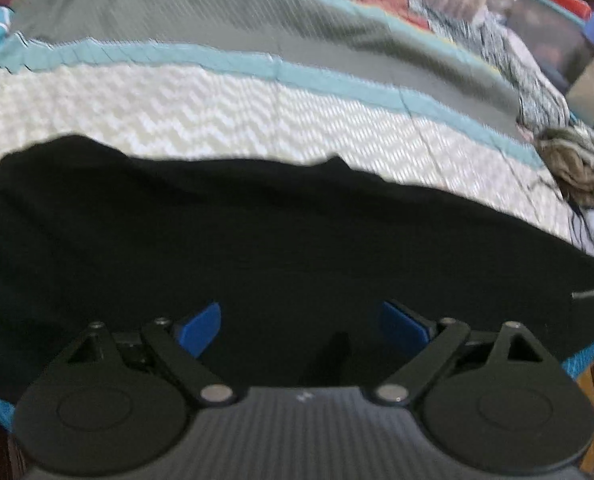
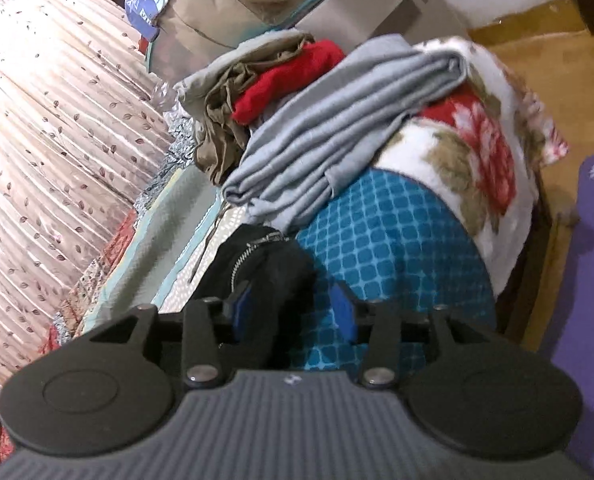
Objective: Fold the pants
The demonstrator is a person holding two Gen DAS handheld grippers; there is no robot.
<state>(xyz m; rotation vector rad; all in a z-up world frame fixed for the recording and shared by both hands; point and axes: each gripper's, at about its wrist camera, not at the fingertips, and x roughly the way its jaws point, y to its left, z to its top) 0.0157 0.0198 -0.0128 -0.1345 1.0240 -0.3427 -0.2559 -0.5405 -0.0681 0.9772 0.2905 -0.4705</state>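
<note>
fingers, left: blue pads of my left gripper (image 1: 300, 328) stand wide apart over the black pants (image 1: 257, 240); nothing is between them.
fingers, right: pads of my right gripper (image 2: 293, 314) are partly spread; a bunch of the black cloth with a zipper (image 2: 253, 254) sits between them, against the left pad (image 2: 243, 308). i cannot tell whether it is really pinched or just lying there.
pants, place: in the left wrist view they lie as a broad dark band across the pale chevron bed cover (image 1: 177, 112), reaching nearly from edge to edge; the zipper end is up at my right gripper, by the blue checked sheet (image 2: 397, 240).
done so far: i judge the legs are laid one on the other, since the band reads as one strip, though the blur and the dark cloth hide any layers.
left to do: the crosswise folds, as far as i can judge; the strip is not shortened yet.
nearby: a folded grey garment (image 2: 337, 132) rests on the clothes pile just beyond the zipper end, well clear of the pants' middle.
</note>
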